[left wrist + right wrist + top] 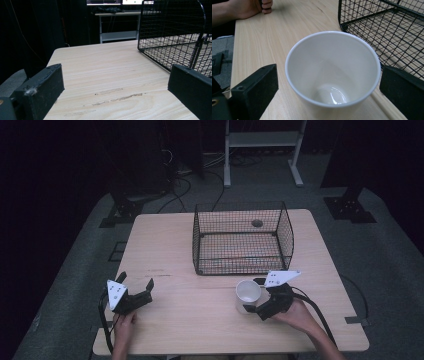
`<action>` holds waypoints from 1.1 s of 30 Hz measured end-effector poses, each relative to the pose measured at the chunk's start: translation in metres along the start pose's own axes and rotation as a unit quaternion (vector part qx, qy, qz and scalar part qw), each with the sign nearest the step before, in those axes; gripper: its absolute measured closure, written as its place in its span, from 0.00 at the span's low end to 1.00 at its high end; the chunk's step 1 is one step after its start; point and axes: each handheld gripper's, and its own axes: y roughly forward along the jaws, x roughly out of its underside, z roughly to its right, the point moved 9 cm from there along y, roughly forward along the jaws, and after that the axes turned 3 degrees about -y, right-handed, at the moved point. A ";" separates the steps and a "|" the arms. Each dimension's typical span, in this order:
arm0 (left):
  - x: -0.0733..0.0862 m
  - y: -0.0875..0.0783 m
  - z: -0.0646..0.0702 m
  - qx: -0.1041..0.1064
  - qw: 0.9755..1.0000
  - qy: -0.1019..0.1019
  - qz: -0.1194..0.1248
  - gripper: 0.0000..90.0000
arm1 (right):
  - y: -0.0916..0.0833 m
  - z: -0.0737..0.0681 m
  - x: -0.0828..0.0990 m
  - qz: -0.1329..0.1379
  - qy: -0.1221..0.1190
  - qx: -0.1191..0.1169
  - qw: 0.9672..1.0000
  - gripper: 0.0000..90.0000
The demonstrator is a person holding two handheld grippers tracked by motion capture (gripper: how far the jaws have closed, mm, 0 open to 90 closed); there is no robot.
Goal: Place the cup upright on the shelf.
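Dark room, grey carpet, one light wooden table [200, 320] under a fixed overhead camera. Right tongs [256, 294]: held in the person's right hand [295, 312] just in front of the wire basket's near right corner, jaws spread wide, one on each side of a white cup [248, 292]; in the right gripper view both black jaws stand clear of the cup [333, 67] with a gap on either side, gripping nothing. Cup: upright, mouth open, interior glossy and bare, standing on the table just in front of the basket, apart from its wire wall. Left tongs [136, 284]: held in the person's left hand [124, 322], well to the left of the basket and nearer the table's front edge, jaws wide apart, nothing between them; the left gripper view shows bare wood with a few scuff marks [117, 96] between its jaws. Basket [242, 237]: black wire mesh, rectangular, open top, standing toward the far middle of the table, with no contents visible inside; a round hole [257, 223] in the tabletop shows through its far side. Beyond the basket, off the table: a white metal stand [262, 140], cables [175, 185] on the carpet, black stand feet [349, 209] at left and right.
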 end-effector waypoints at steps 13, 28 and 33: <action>0.000 0.000 0.000 0.000 1.000 0.000 0.000 0.00 | 0.006 0.002 0.000 -0.001 0.000 -0.007 1.000 0.14; 0.000 0.000 0.000 0.001 1.000 0.000 0.001 0.00 | 0.001 0.003 -0.007 -0.004 0.007 -0.020 1.000 0.21; 0.000 0.000 0.000 0.001 1.000 0.001 0.000 0.00 | -0.005 0.006 -0.018 0.000 0.007 -0.026 1.000 0.21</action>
